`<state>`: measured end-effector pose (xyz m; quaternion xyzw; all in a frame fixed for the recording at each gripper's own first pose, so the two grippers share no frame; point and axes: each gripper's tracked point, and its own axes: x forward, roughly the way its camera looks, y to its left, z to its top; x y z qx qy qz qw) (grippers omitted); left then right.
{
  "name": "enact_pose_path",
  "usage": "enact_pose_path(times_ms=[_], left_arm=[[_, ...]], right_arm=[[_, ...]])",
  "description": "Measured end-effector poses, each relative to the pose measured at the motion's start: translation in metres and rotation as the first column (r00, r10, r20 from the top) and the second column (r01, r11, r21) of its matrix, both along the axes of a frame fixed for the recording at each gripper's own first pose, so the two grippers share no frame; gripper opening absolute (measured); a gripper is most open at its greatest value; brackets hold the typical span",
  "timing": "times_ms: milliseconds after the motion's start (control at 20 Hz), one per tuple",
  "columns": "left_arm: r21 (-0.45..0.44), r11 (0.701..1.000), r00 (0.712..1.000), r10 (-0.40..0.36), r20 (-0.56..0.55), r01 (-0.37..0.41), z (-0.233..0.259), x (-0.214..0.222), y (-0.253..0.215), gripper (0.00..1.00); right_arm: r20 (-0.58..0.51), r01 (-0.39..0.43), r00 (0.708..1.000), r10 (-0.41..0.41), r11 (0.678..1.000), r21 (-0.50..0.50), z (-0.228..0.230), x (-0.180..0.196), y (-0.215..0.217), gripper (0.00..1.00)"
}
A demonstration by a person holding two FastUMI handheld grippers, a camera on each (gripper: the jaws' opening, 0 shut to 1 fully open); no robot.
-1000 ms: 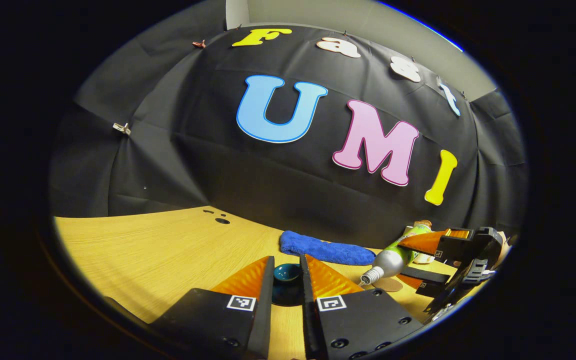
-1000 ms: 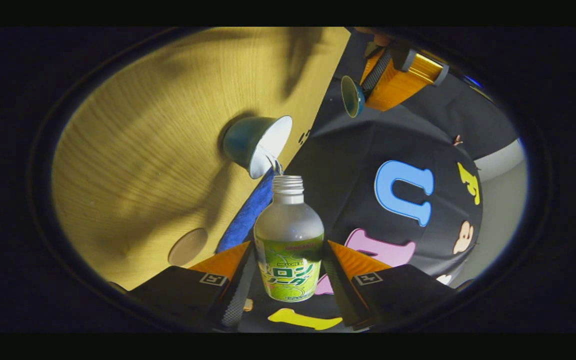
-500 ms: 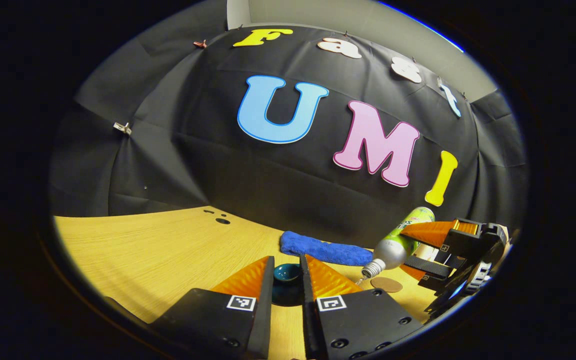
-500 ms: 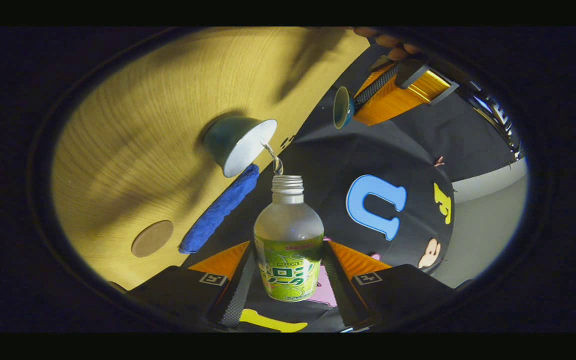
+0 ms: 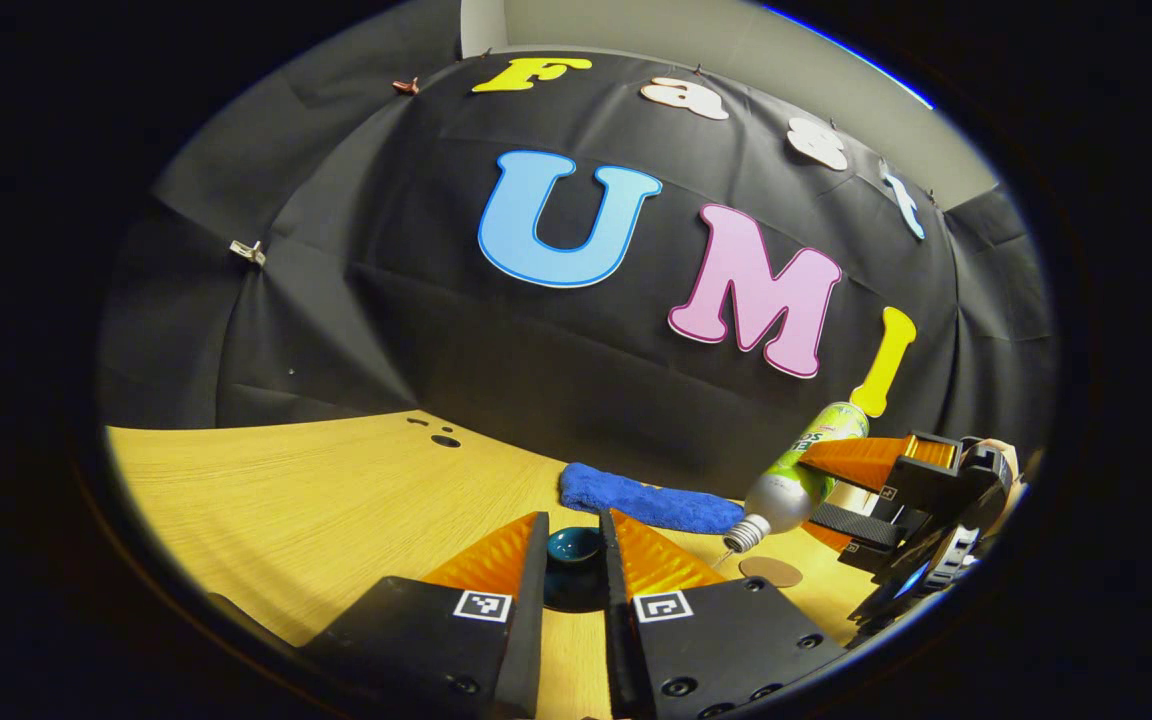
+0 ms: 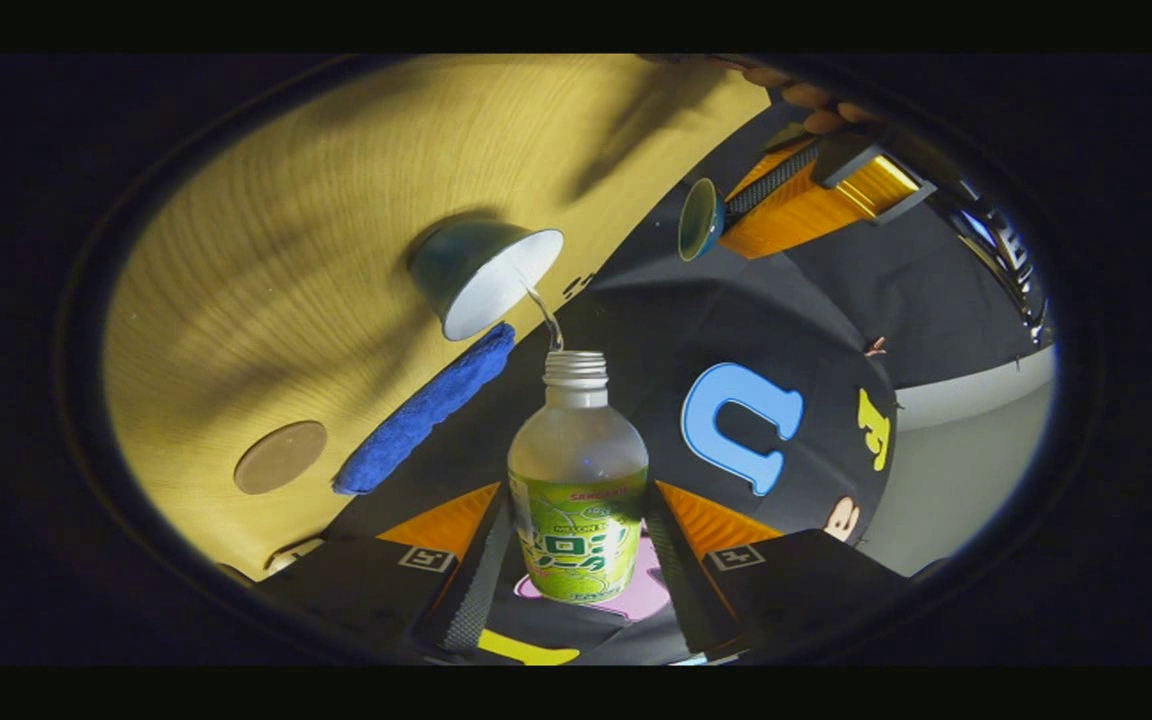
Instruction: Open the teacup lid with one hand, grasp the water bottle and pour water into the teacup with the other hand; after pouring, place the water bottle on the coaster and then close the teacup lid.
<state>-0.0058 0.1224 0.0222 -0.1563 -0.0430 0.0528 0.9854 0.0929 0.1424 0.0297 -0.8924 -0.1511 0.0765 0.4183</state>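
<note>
one thin stream (image 6: 543, 315), bottle (image 6: 576, 480) to teacup (image 6: 484, 275)

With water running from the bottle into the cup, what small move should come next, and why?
Probably hold the tilt a moment, then tip the bottle upright. A thin stream runs from its mouth into the open cup, the right gripper grips the bottle, the left gripper holds the lid aside, and the coaster waits bare.
</note>
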Motion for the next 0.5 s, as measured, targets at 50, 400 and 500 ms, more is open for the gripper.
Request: enact_pose_path(times_ms=[50, 400, 500], left_arm=[[0.001, 1.000, 1.000, 0.000, -0.001, 0.000, 0.000, 0.000, 0.000, 0.30], [0.002, 1.000, 1.000, 0.001, -0.004, -0.001, -0.001, -0.001, -0.001, 0.30], [0.003, 1.000, 1.000, 0.001, -0.004, -0.001, 0.001, -0.001, 0.000, 0.30]], right_arm=[[0.002, -0.003, 1.000, 0.003, 1.000, -0.003, 0.001, 0.000, 0.000, 0.76], [-0.020, 0.010, 1.000, -0.009, 0.999, 0.035, -0.003, 0.002, -0.002, 0.76], [-0.113, 0.067, 0.992, -0.049, 0.984, 0.163, -0.015, 0.006, -0.012, 0.76]])
